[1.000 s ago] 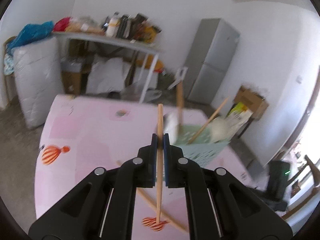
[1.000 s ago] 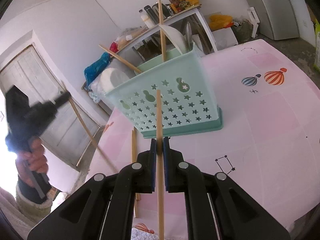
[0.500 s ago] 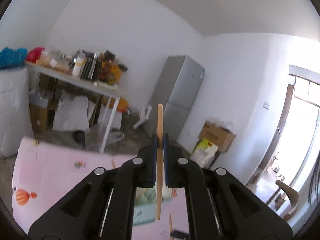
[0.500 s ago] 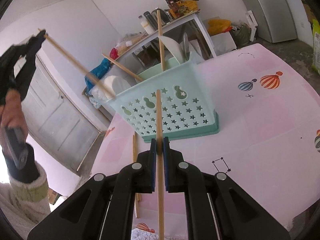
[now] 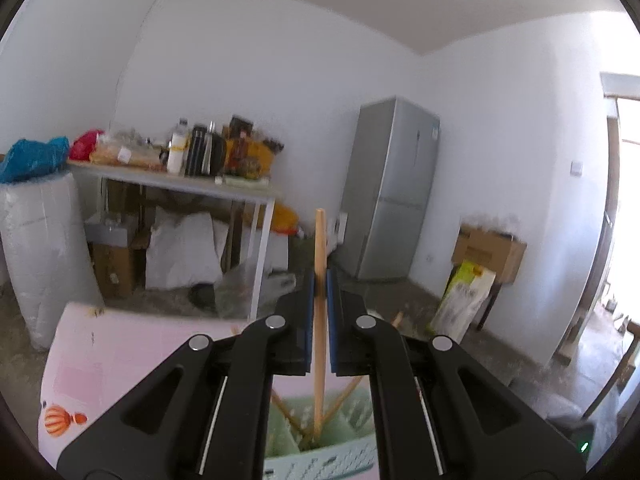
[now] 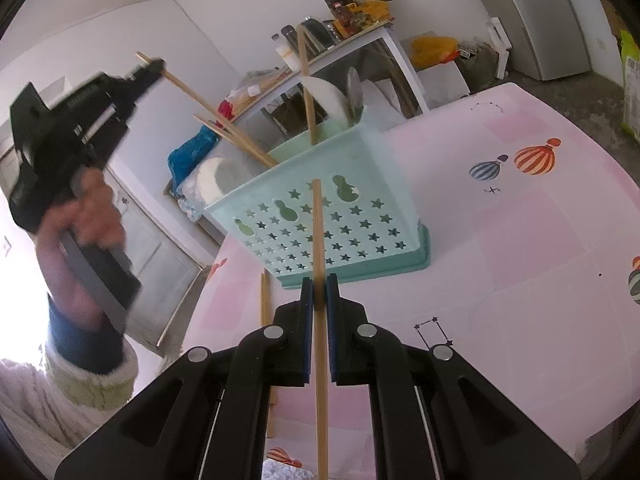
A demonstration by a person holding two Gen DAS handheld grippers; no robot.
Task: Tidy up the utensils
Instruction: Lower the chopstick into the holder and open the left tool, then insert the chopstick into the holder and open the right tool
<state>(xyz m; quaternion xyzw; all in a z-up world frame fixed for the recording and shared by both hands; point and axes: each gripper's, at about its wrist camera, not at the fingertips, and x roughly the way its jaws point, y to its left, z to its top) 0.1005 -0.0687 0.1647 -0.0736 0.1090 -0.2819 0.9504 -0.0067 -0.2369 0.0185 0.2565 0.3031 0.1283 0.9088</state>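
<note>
A mint-green utensil basket (image 6: 332, 216) with star cut-outs stands on the pink table (image 6: 520, 280); it holds chopsticks and white spoons. My left gripper (image 5: 319, 280) is shut on a wooden chopstick (image 5: 319, 344) whose lower end dips into the basket (image 5: 320, 432) below. In the right wrist view the left gripper (image 6: 150, 68) is above and left of the basket, its chopstick (image 6: 216, 120) slanting down into it. My right gripper (image 6: 319, 286) is shut on another chopstick (image 6: 318, 240), held in front of the basket.
One loose chopstick (image 6: 264, 320) lies on the table left of my right gripper. Behind the table stand a cluttered white shelf table (image 5: 180, 184), a grey fridge (image 5: 388, 208), a white sack (image 5: 40, 248) and cardboard boxes (image 5: 488, 248).
My left gripper has risen from the table, swung over the basket and lowered its chopstick's end into it. My right gripper has stayed nearly still with its chopstick.
</note>
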